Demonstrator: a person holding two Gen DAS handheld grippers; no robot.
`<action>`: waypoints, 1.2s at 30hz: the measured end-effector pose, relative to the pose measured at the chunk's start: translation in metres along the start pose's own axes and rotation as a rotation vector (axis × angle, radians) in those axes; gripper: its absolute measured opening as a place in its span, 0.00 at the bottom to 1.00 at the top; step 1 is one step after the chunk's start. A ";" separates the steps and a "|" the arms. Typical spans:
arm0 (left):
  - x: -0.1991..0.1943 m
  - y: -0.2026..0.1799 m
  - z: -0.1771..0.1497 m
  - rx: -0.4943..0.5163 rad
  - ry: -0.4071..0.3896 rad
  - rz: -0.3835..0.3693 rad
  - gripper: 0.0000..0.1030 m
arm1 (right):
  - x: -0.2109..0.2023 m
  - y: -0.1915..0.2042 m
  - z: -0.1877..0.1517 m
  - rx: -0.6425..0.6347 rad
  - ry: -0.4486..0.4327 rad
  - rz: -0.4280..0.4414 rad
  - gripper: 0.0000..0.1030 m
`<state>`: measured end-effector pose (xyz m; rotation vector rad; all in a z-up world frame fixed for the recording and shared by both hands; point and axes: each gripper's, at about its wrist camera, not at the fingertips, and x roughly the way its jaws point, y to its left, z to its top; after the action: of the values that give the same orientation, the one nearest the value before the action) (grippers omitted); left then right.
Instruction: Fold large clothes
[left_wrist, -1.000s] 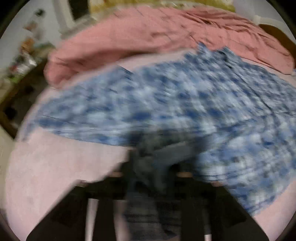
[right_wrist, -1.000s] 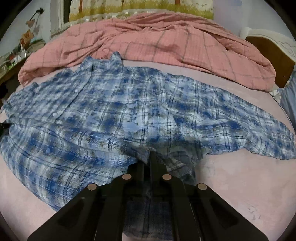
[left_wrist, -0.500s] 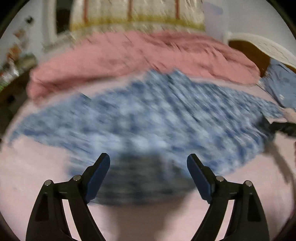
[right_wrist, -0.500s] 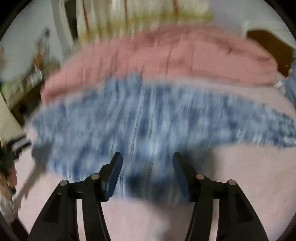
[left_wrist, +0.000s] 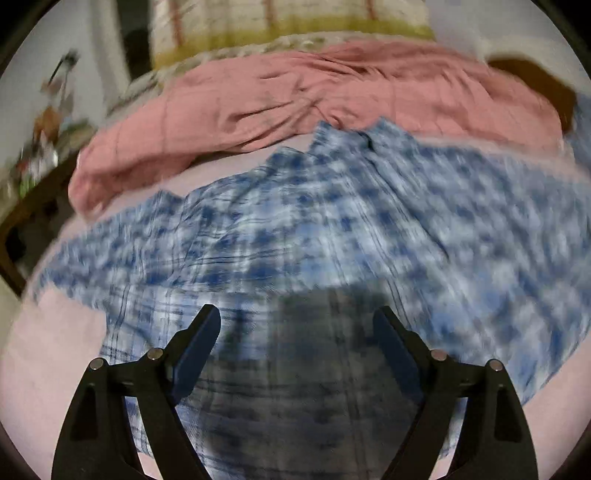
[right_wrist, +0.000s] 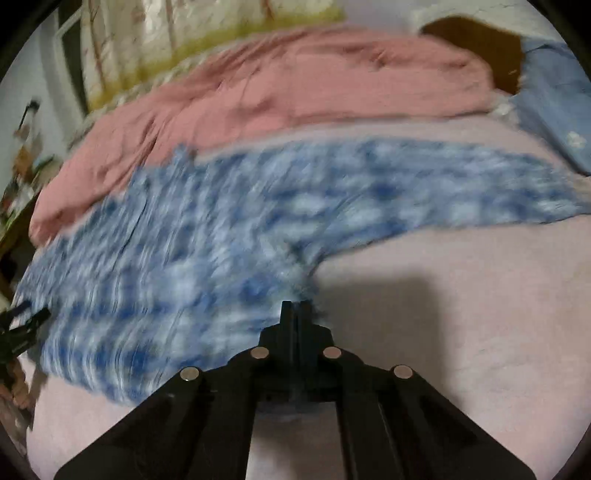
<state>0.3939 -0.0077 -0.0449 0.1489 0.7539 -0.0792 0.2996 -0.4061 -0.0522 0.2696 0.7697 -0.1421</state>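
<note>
Black right tongs (right_wrist: 295, 303) are now pinched fully together at the shirt's (right_wrist: 207, 243) near edge, where half a second ago they were standing apart; whether cloth is caught between the tips is lost in blur. Left tongs (left_wrist: 297, 323) are standing wide over the hem, gripping nothing, having let go of the fabric they clamped a second ago. Both hands seem to be repositioning for the next fold. Beyond, the shirt is lying spread on the bed (right_wrist: 461, 295), with the pink quilt (right_wrist: 295, 85) behind.
</note>
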 end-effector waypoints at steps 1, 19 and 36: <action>-0.002 0.005 0.004 -0.020 -0.019 -0.018 0.81 | -0.007 0.002 0.004 -0.011 -0.026 -0.007 0.02; 0.049 0.052 -0.007 -0.141 0.043 0.057 0.81 | 0.050 -0.021 0.041 0.109 -0.013 -0.042 0.02; -0.013 0.143 -0.027 -0.206 -0.068 0.247 0.84 | 0.043 -0.015 0.037 0.105 -0.070 0.040 0.00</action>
<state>0.3843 0.1380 -0.0402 0.0416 0.6662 0.2271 0.3519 -0.4329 -0.0601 0.3780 0.6874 -0.1535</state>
